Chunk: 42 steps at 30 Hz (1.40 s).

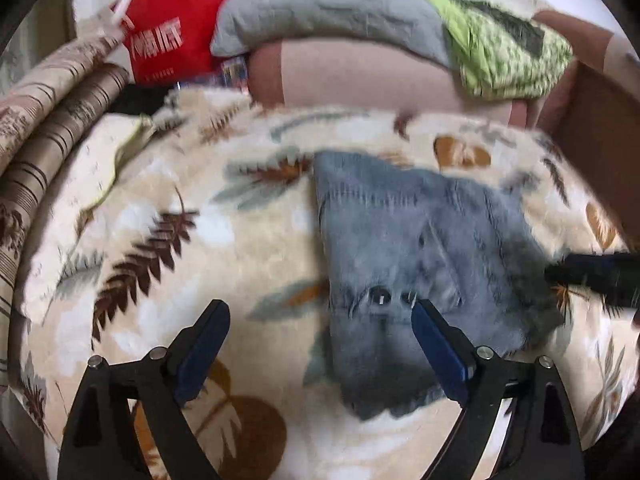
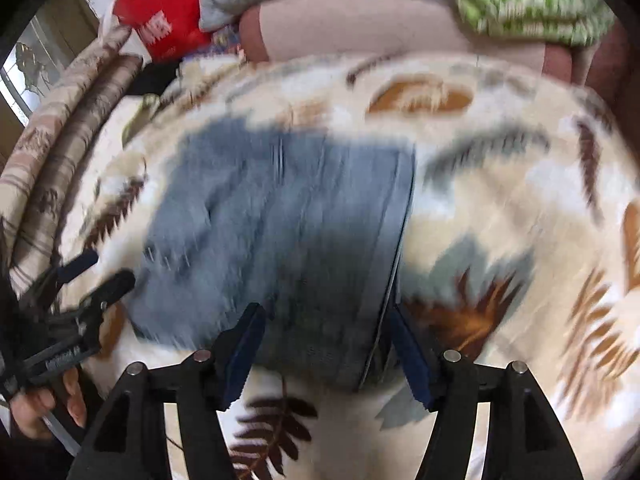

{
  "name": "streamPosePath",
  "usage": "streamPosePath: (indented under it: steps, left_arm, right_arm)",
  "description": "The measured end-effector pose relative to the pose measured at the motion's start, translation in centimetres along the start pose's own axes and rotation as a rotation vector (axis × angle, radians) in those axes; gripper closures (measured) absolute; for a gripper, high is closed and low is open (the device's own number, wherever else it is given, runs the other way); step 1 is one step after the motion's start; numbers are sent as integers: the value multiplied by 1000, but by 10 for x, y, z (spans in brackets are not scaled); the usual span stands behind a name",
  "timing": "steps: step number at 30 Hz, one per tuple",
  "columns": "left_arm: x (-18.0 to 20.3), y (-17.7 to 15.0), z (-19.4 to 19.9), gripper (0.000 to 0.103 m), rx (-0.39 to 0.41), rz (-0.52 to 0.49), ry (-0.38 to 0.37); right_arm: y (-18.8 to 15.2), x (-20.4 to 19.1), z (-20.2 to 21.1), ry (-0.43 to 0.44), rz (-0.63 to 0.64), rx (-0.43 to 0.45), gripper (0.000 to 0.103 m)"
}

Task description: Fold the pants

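Note:
Folded blue denim pants (image 1: 420, 240) lie flat on a cream fleece blanket with leaf prints (image 1: 180, 220). My left gripper (image 1: 320, 310) hovers over the pants' near left edge, jaws wide apart; its right fingertip (image 1: 424, 312) is above the denim by two dark buttons, and nothing is pinched. In the right wrist view the pants (image 2: 260, 220) are blurred. My right gripper (image 2: 326, 320) is open and straddles their near right corner, where the layered edge (image 2: 396, 248) runs. The left gripper (image 2: 100, 288) shows at the left there, held by a hand (image 2: 40, 404).
Behind the blanket sit a pink cushion (image 1: 360, 76), a grey pillow (image 1: 328, 4), a green patterned cloth (image 1: 500, 48) and a red bag (image 1: 172, 28). Striped bedding (image 1: 48, 128) is rolled at the left. A brown wooden edge (image 1: 596, 128) stands at the right.

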<state>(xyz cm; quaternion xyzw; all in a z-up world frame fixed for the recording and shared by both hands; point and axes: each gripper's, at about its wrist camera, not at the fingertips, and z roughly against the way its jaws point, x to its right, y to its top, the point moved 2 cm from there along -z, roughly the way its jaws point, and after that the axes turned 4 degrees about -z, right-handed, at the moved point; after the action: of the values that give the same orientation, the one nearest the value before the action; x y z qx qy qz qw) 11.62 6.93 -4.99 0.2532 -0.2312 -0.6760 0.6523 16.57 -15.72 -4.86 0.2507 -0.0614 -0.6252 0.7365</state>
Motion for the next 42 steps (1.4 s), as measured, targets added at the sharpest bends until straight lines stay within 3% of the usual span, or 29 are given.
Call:
streamPosePath:
  steps: [3,6,8,9,11,12,13,17,21,23,25,26,29,33,36,39,42]
  left_arm:
    - [11,-9,-30,10,-129,-61,11]
    - [7,-14,-35,10,-104,-34,2]
    - [4,-14,-37,8,-112,-22,-18]
    - [1,-14,-39,8,-117,-11,-23]
    - [-2,-14,-44,8,-124,18,-40]
    - [-3,-14,-46,8,-123,22,-42]
    - [-3,-14,-47,7,-124,26,-47]
    - [-1,-14,-48,7,-128,41,-52]
    - [-1,-16,-48,7,-129,52,-56]
    - [-2,-16,-49,7,-126,51,-54]
    - [-1,-17,-48,7,-121,53,-58]
    - [0,-18,-48,7,-122,49,-57]
    - [-1,-19,-44,7,-97,48,-49]
    - [-3,-16,-28,7,-79,70,-54]
    - [3,-16,0,7,-12,46,-18]
    - [20,-19,29,2,43,-6,1]
    - [36,-21,43,2,11,3,-81]
  right_arm:
    - [35,-5,10,86,-30,55,35]
    - [72,-2,-7,304,-156,45,35]
    - [94,8,-40,452,-291,-11,35]
    - [96,15,-57,476,-337,-39,35]
    - [93,32,-100,445,-409,-92,38]
    - [90,41,-113,523,-478,-80,40]
    - [92,44,-110,540,-498,-61,40]
    - [95,22,-85,449,-399,-83,39]
    - [69,1,-43,508,-338,-30,34]
    - [49,-5,-44,515,-325,-50,30]
    - [22,-1,-70,413,-324,-125,28]
    - [13,3,-85,403,-340,-173,28]
    - [10,7,-69,408,-390,-138,29]
    - [1,-6,-18,350,-298,-24,28]
    - [-22,-8,21,231,-203,73,20]
    - [-54,-7,46,26,-76,132,4]
    - [-74,-5,56,-88,14,133,0]
